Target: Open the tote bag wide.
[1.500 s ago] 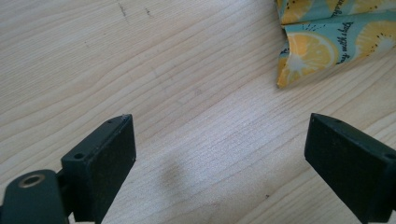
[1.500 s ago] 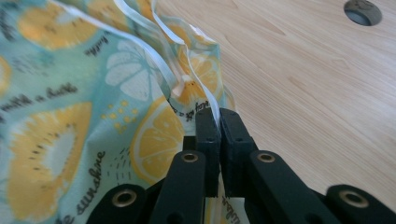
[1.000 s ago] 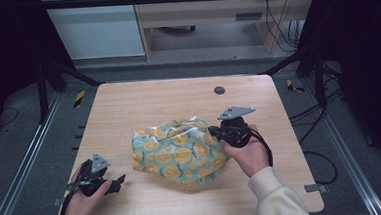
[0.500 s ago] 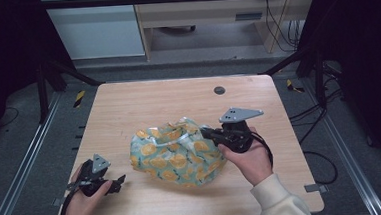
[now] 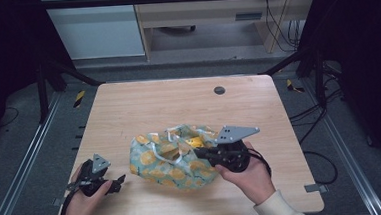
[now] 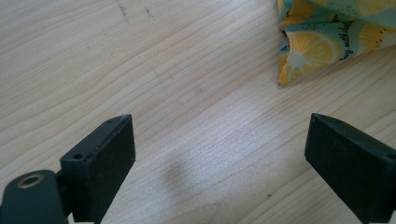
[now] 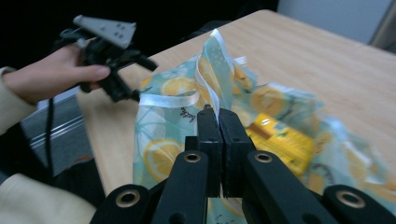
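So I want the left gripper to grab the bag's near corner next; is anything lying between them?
Nothing visible does. The left gripper is open over bare table, and the lemon-print bag lies ahead with only wood between.

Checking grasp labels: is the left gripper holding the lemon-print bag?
No, the left gripper is open over bare table, apart from the lemon-print bag.

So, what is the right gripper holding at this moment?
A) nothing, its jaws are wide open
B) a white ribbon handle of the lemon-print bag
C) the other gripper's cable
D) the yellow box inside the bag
B: in the right gripper view, the right gripper has its jaws closed on the white ribbon handle of the lemon-print bag, while the yellow box lies untouched inside.
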The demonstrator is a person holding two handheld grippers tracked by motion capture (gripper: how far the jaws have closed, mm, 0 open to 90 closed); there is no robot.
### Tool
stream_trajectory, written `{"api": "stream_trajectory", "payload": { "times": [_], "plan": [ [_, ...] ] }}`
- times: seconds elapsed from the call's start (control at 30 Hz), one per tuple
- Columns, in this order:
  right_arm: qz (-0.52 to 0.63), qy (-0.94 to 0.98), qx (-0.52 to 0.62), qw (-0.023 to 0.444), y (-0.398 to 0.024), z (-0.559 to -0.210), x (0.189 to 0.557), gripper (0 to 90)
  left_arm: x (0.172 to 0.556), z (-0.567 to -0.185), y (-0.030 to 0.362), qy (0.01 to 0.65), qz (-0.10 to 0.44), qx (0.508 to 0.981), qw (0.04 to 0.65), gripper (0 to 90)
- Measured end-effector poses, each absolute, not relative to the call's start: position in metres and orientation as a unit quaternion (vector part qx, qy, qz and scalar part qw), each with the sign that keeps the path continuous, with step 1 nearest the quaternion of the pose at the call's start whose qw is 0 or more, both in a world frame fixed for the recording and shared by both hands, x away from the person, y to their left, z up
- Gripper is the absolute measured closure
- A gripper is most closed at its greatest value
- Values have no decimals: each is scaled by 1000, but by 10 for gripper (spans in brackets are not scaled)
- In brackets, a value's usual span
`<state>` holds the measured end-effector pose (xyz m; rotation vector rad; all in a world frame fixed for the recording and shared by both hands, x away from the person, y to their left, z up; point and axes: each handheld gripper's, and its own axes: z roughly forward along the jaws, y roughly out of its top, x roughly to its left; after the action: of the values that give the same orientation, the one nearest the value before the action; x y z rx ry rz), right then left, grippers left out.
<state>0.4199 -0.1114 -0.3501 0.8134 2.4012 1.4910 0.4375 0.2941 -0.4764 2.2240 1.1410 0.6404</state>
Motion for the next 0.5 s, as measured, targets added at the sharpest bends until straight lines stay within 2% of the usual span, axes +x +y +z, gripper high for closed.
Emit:
{"api": "stream_trajectory", "payload": {
  "times": [0.17,0.5],
  "plan": [
    [492,827,262,72,-103,-374,409,889,437,-476,295,426,239,827,279,84],
    [467,838,277,60,-108,-405,405,886,437,-474,296,430,232,823,290,92]
  ]
}}
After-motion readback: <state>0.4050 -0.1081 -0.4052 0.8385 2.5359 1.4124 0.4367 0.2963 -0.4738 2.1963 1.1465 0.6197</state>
